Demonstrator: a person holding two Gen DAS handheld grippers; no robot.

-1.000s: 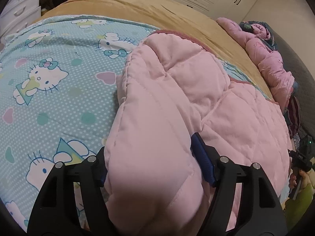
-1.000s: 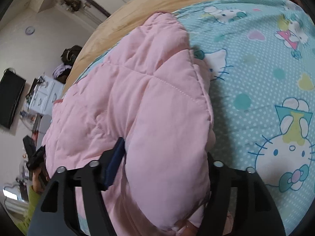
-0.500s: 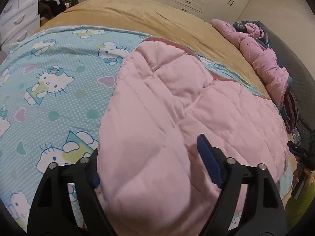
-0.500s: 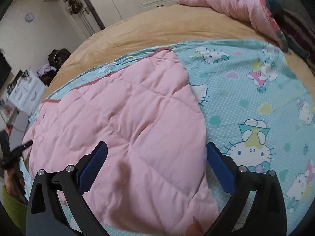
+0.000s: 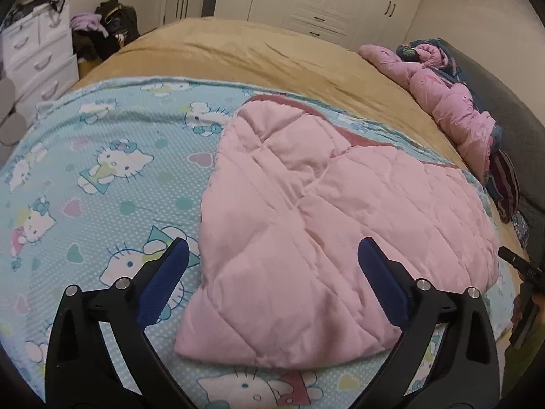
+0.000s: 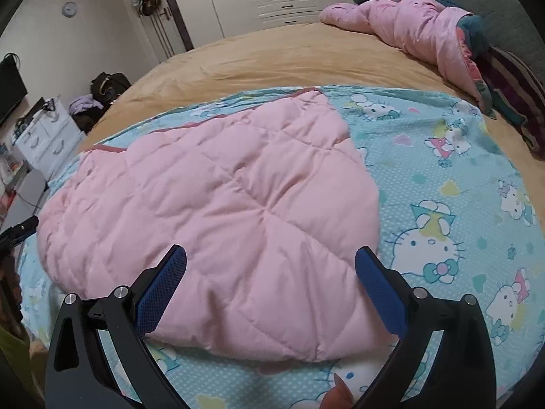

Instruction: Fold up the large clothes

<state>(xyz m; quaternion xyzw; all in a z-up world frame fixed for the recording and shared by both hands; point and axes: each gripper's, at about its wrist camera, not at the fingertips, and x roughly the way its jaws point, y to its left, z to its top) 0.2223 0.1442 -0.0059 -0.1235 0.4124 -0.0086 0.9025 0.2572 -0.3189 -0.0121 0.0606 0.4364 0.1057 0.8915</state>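
A pink quilted garment (image 5: 327, 225) lies folded flat on a blue Hello Kitty sheet (image 5: 102, 177); it also shows in the right wrist view (image 6: 231, 211). My left gripper (image 5: 272, 252) is open and empty, raised above the garment's near edge. My right gripper (image 6: 270, 257) is open and empty too, above the near edge from the other side. A dark pink trim shows along the garment's far edge (image 5: 361, 136).
The sheet lies on a tan bedspread (image 5: 259, 54). A bundle of pink clothes (image 6: 408, 24) sits at the bed's far right by a dark headboard. A white drawer unit (image 5: 37, 58) and white wardrobes (image 5: 323, 3) stand beyond the bed.
Both grippers were closed around the puffy garment edge a second ago. They have let it go, opened wide and pulled back. The garment now lies flat on the sheet.
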